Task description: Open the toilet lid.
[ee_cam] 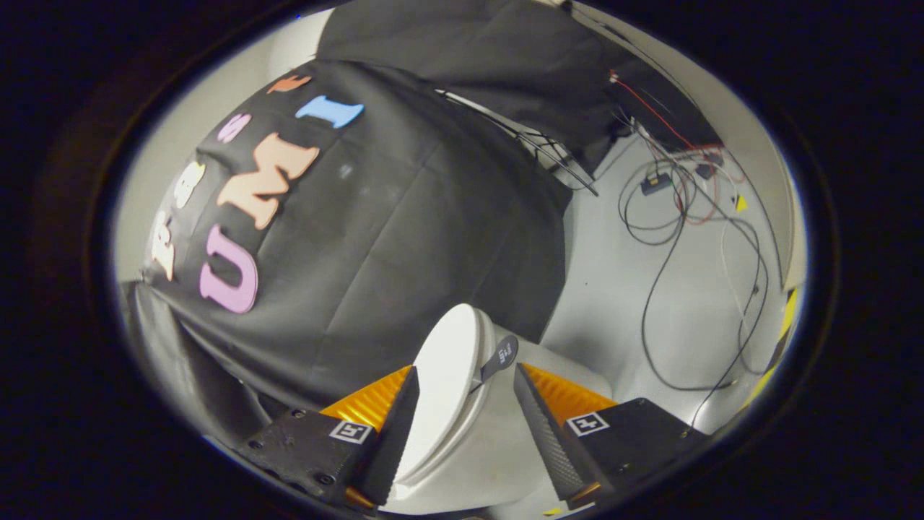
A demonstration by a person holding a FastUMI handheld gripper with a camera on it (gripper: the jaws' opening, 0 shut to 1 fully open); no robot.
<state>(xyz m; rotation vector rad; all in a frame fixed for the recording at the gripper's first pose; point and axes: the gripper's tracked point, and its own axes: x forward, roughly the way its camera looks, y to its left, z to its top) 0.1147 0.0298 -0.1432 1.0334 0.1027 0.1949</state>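
The white toilet lid [444, 375] lies between my fingers, seen edge-on in a rolled view. It rests close against the white seat and bowl [498, 448]. A small dark pull tab [503, 355] sticks out from the lid's rim, just ahead of the fingertips. My gripper [465, 370] is open and straddles the lid's rim. One finger [395, 426] overlaps the lid's outer face. The other finger [540, 415] stands apart from the lid, on the bowl side, near the tab. Whether the first finger touches the lid is unclear.
Black cloth [404, 217] hangs as a wall right behind the toilet. On the grey floor [613, 289] beside it lie several loose cables [675, 238] and a small black box [655, 184]. A yellow strip [783, 325] runs along the floor's far side.
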